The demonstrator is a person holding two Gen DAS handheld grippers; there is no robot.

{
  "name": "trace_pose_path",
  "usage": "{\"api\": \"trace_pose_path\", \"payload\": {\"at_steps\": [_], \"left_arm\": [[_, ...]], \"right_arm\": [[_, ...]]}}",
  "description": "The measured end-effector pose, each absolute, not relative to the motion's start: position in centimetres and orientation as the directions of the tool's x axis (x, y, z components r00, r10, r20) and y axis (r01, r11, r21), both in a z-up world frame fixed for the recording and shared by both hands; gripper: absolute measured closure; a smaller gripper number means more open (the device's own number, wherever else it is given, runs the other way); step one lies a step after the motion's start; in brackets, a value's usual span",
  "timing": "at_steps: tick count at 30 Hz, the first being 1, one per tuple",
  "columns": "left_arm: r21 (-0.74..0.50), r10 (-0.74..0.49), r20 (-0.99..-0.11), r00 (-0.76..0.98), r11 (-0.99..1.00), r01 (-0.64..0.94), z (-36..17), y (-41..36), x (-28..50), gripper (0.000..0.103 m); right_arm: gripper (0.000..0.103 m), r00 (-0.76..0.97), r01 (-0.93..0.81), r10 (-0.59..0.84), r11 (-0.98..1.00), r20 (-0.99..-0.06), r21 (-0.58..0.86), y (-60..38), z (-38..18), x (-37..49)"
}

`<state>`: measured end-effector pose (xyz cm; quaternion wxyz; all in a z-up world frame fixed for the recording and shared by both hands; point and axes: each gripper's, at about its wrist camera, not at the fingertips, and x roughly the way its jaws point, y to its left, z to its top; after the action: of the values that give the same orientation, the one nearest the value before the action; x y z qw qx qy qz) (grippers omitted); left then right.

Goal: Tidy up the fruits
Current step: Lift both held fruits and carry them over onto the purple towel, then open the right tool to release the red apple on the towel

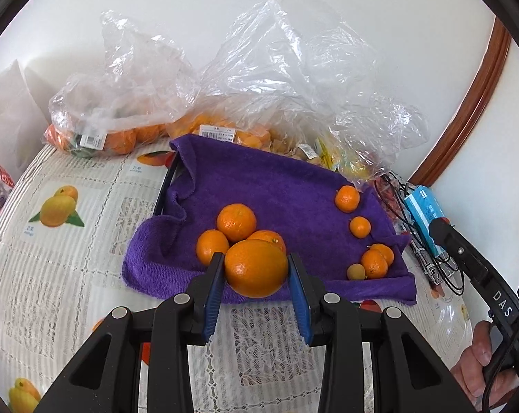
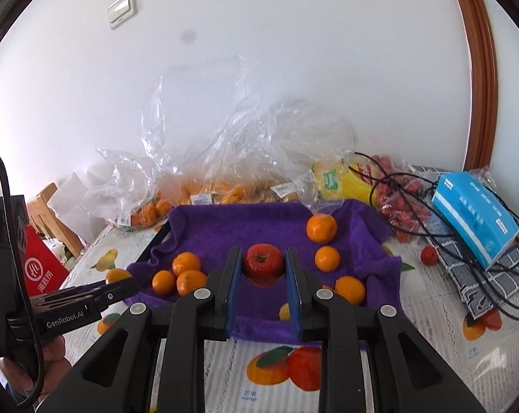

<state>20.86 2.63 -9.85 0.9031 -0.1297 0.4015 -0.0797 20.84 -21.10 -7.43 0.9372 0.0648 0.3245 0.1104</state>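
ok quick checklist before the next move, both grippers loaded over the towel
1. Left gripper shut on orange: ok.
2. Right gripper shut on red fruit: ok.
3. Bare patch on towel between the two orange groups: ok.
4. Towel lies flat: not ok, its far left edge is bunched.
5. Where red fruit should go: cannot tell, none on the towel.
6. Cables clear of the right gripper: ok.

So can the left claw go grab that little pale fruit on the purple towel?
Probably not yet. The left claw is already shut on a big orange, so it has no room. The little pale fruit lies uncovered on the purple towel, beside two small oranges.
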Motion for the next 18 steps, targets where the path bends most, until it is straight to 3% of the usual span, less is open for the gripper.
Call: {"api": "trace_pose_path", "payload": {"at_steps": [7,18], "left_arm": [[-0.26,-0.226,-0.691,0.687,0.964,0.056,-8.1,1.9,22.8,0.069],[-0.255,-0.219,-0.738,0.638,0.966,0.036,-11.9,1.5,24.7,0.069]], "right_arm": [[0.078,0.759,-0.179,0.278,0.959,-0.589,0.221,-20.7,-7.7,22.4],[0.078,0.688,-0.176,0.267,0.964,-0.675,0.201,-20.6,-12.9,24.6]]}}
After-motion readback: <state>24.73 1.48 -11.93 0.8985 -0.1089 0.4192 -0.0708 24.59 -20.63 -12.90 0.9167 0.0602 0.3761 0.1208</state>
